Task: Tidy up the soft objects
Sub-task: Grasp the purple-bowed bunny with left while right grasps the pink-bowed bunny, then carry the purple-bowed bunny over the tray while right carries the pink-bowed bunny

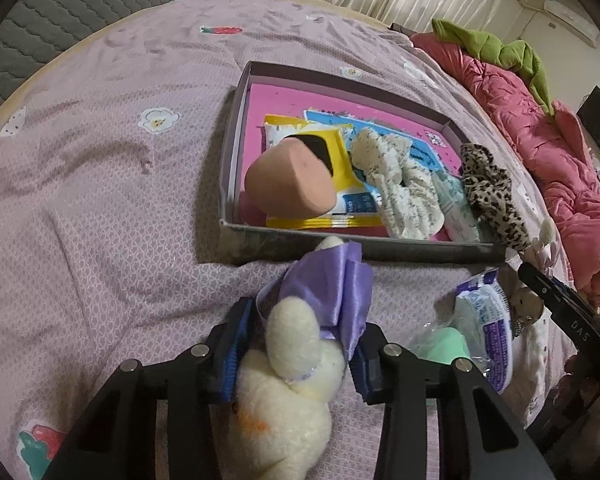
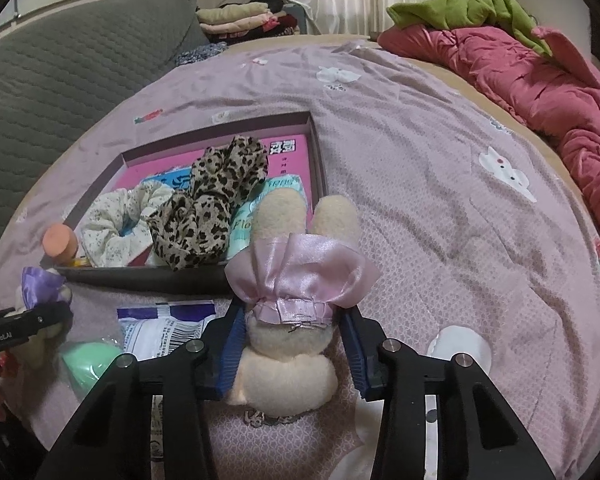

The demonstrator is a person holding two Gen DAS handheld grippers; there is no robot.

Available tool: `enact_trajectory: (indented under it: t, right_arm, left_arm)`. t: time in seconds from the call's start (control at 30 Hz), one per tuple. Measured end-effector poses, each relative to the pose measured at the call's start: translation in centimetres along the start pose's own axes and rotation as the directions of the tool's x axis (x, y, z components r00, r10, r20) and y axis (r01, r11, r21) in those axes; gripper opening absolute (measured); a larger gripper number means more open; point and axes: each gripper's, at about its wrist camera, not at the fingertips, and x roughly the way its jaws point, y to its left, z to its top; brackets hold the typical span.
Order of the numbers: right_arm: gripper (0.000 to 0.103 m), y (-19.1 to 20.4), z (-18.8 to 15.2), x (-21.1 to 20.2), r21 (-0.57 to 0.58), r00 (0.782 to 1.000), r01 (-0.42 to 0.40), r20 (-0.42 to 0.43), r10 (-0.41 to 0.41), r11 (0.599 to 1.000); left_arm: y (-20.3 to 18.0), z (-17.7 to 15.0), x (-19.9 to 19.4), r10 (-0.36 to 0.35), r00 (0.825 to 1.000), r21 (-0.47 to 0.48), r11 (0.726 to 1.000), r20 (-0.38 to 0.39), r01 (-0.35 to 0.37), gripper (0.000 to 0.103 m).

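Red quilt [image 2: 540, 80], grey headboard [image 2: 60, 72]

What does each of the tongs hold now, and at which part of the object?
The left tongs grip the cream plush rabbit with purple bow at its head, below the ears. The right tongs grip the beige plush rabbit with pink bow at the same place.

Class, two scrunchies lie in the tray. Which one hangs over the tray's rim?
The leopard-print scrunchie drapes over the tray rim at the corner. The cream floral scrunchie beside it lies wholly inside, on the packets.
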Motion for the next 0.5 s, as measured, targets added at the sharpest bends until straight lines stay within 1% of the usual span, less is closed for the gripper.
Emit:
enact_trajectory:
  t: [0.23, 0.5]
  right_arm:
    - [0.046, 0.2, 0.6, -1.7, -0.007, 0.999, -0.008, 0.036, 0.008, 1.000]
    - [0.046, 0.7, 1.9, -4.0, -0.012, 0.996, -0.029, 0.089, 0.030, 1.000]
  left_arm:
    - [-0.4, 0.3, -2.0, -0.024, 0.999, -0.001, 1.000, 0.037, 0.024, 0.043]
    - [-1.4, 1.5, -5.1, -0.048, 0.994, 0.011, 0.999, 0.100, 0.047, 0.043]
